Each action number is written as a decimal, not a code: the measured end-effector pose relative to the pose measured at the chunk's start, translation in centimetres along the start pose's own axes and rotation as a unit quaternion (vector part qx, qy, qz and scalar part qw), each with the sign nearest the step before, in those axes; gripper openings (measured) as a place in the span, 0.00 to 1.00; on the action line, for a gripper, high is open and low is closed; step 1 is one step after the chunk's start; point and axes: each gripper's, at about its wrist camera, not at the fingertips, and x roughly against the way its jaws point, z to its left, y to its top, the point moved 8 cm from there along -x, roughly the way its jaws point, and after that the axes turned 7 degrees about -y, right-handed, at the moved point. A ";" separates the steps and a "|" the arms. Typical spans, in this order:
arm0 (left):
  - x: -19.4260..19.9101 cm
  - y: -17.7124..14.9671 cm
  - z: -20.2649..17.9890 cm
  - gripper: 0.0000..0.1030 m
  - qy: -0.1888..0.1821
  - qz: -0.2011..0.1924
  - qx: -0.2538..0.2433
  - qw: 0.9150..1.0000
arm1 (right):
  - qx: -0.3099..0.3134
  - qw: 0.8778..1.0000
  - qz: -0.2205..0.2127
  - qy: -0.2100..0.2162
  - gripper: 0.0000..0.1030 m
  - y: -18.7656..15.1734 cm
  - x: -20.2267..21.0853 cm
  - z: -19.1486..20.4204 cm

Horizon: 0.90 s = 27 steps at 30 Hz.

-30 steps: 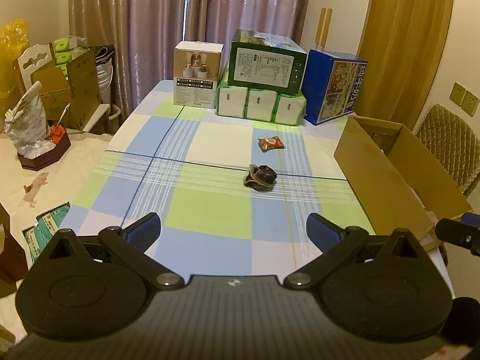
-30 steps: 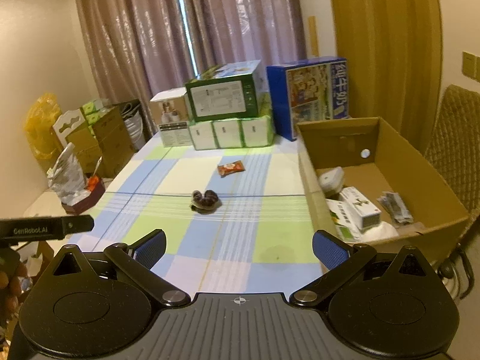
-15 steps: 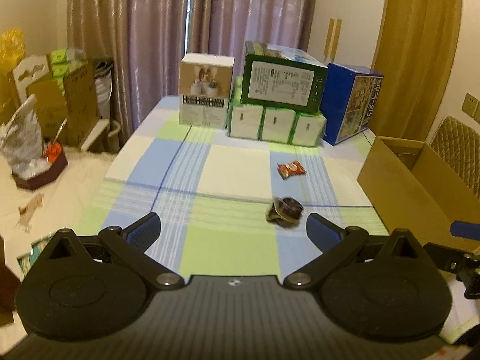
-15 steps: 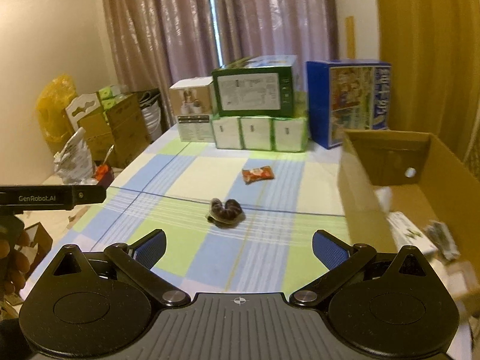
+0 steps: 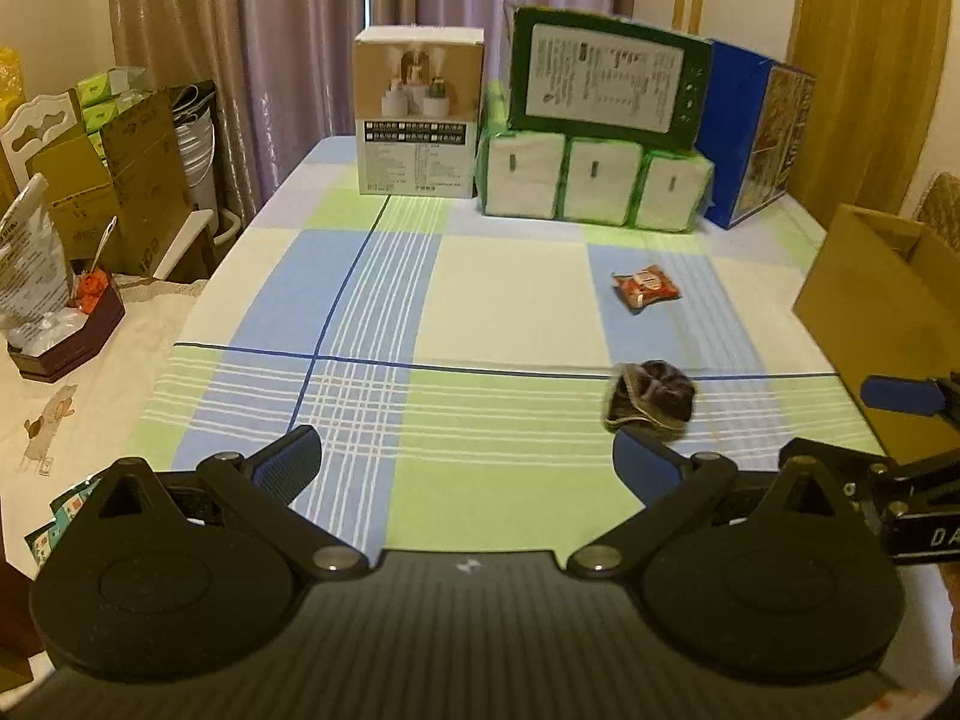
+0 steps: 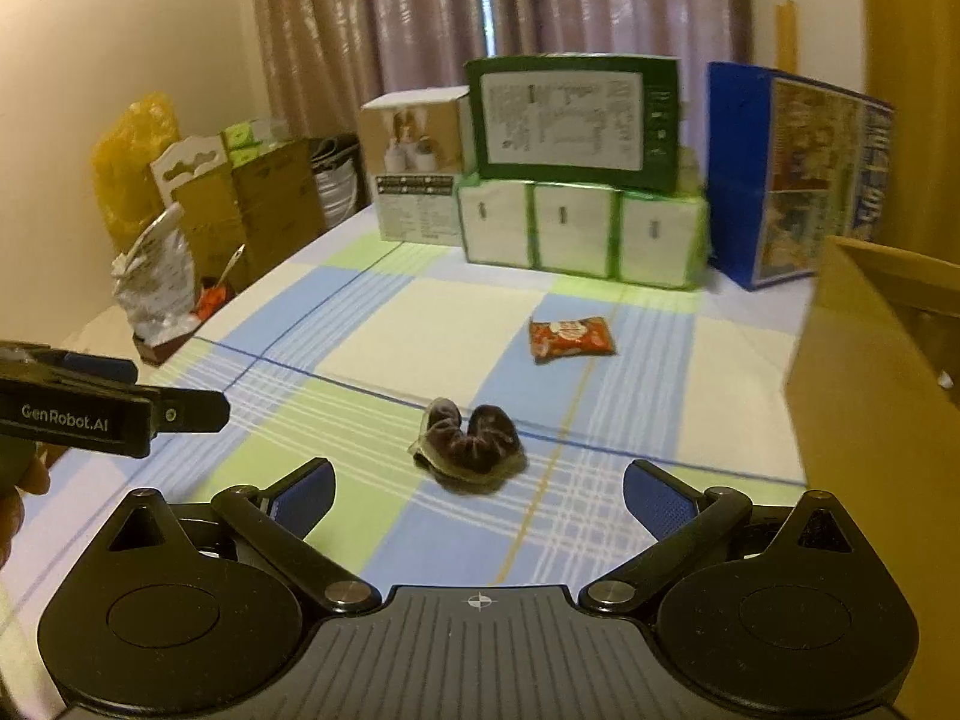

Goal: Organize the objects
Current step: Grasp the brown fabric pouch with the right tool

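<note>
A dark brown rolled pair of socks (image 6: 471, 447) lies on the checked tablecloth, just ahead of my right gripper (image 6: 479, 495), which is open and holds nothing. In the left wrist view the socks (image 5: 651, 399) sit beside the right fingertip of my left gripper (image 5: 465, 459), also open with nothing between its fingers. A red snack packet (image 6: 570, 337) lies farther back, seen too in the left wrist view (image 5: 645, 288). An open cardboard box (image 6: 870, 396) stands at the table's right side (image 5: 882, 294).
Stacked boxes and tissue packs (image 5: 594, 186) line the table's far edge, with a blue box (image 5: 756, 138) at the right. Cartons (image 5: 114, 180) and a bag stand left of the table. A hand (image 6: 18, 492) holds the left gripper at left.
Both grippers moved forward and lower toward the socks, which now appear larger and closer. The cardboard box slid toward the right edge of both views. Both stayed open.
</note>
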 end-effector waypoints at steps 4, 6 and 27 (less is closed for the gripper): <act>-2.4 0.4 0.4 0.99 -0.001 -0.002 0.012 1.000 | 0.026 0.999 0.003 0.018 0.92 -0.2 -3.0 0.9; -3.3 0.6 0.7 0.99 0.004 -0.007 0.020 1.000 | 0.035 0.999 0.009 0.022 0.90 -0.4 -4.3 1.2; -5.8 0.1 2.4 0.99 -0.011 -0.015 0.045 0.999 | 0.075 0.996 0.032 0.022 0.50 -1.0 -11.3 1.9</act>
